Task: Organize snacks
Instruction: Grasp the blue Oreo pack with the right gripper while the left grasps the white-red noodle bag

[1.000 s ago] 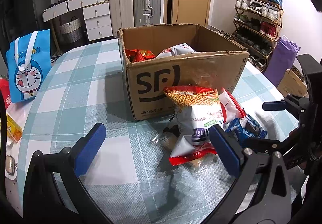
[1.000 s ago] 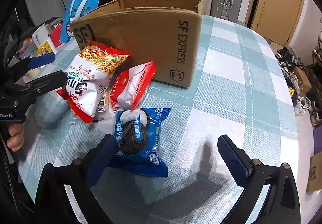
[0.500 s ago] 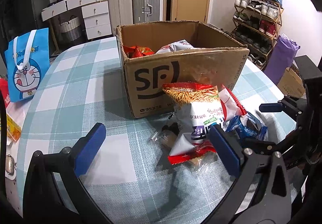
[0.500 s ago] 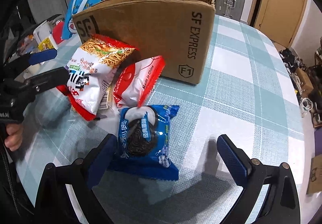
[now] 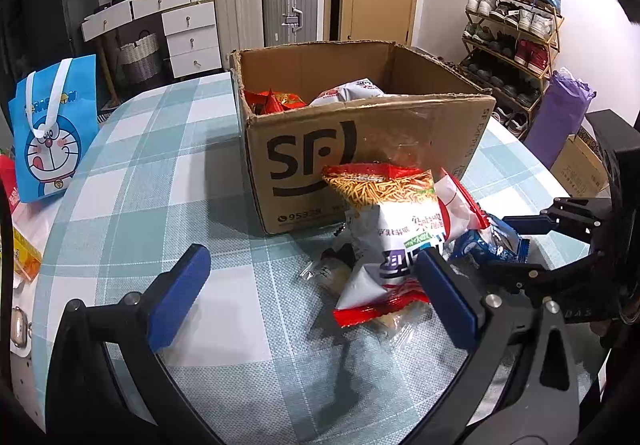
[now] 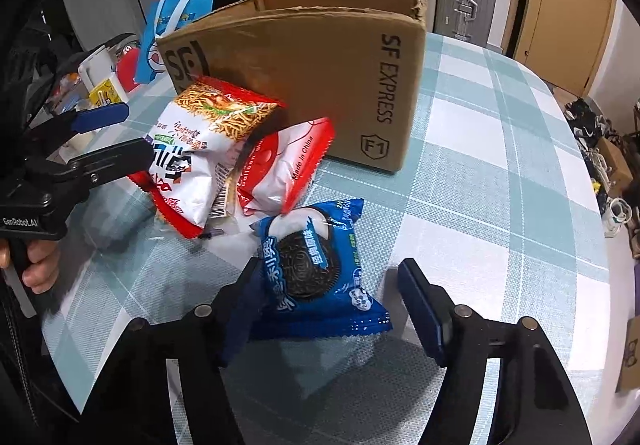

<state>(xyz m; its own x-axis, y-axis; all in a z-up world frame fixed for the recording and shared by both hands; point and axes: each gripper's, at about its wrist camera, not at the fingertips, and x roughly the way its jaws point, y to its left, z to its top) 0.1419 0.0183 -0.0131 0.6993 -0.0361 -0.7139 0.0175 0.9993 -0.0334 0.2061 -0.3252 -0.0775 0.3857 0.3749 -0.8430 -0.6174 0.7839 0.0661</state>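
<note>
**A:** So where was the cookie pack (image 6: 316, 269) when you looked? Which way was it lying?

**B:** Flat on the checked bench (image 6: 500, 185), in front of the cardboard box (image 6: 320, 85) and a bit out from its corner. Long axis ran from the near side up toward the box, tilted a little, one crimped end nearest the right gripper (image 6: 328, 309), the other almost touching the red-and-white pouch (image 6: 284, 169). The jaws were closing with the pack between them. The left finger looked right against its side, the right one was a small gap away, so no real clamp that I could see.

**A:** And the other hand?

**B:** The left gripper (image 5: 316, 285) hung with its jaws wide apart and nothing in them, near the noodle-snack bag (image 5: 396, 229), which leaned on the box front with its top edge up.

**A:** Any room to work?

**B:** Plenty. Bare cloth stretched to the right of the cookie pack out to the bench's rounded edge. The box was open on top with some packets already inside. A blue cartoon bag (image 5: 52, 129) stood well apart at the far left edge.
</note>
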